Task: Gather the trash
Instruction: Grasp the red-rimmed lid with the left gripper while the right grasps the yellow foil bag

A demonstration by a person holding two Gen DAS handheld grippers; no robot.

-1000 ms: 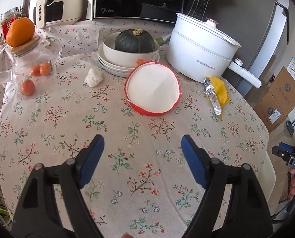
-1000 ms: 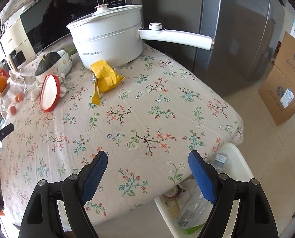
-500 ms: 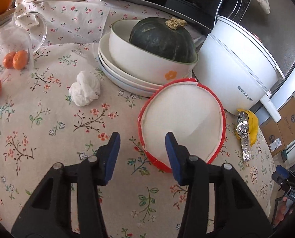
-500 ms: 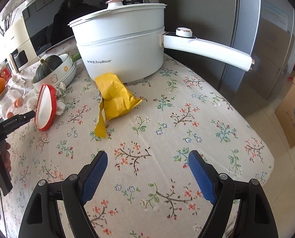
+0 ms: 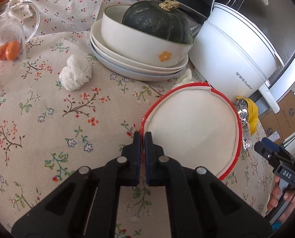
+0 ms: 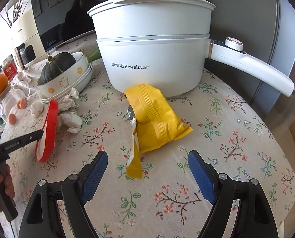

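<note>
Tablecloth: matt woven cloth, floral print. Paper bowl: matt white inside, glossy red rim. Yellow wrapper: creased, slightly shiny plastic, foil lining. Tissue wad at 10 o'clock: soft crumpled paper. Pot: smooth satin white plastic.

Left gripper: two black plastic arms, angular and ribbed with open cut-outs, are joined by round silver rivets; each finger is faced with a dark blue pad. Right gripper: the same black frame and silver pivots are seen, and its fingertips are lined with blue pads of dimpled texture. In the left wrist view, white lettering "DAS" is carried on the right gripper's black body. In the right wrist view, small pale lettering, too fine to be read, is printed along the left gripper's black bar. No sleeve is shown at either hand.
</note>
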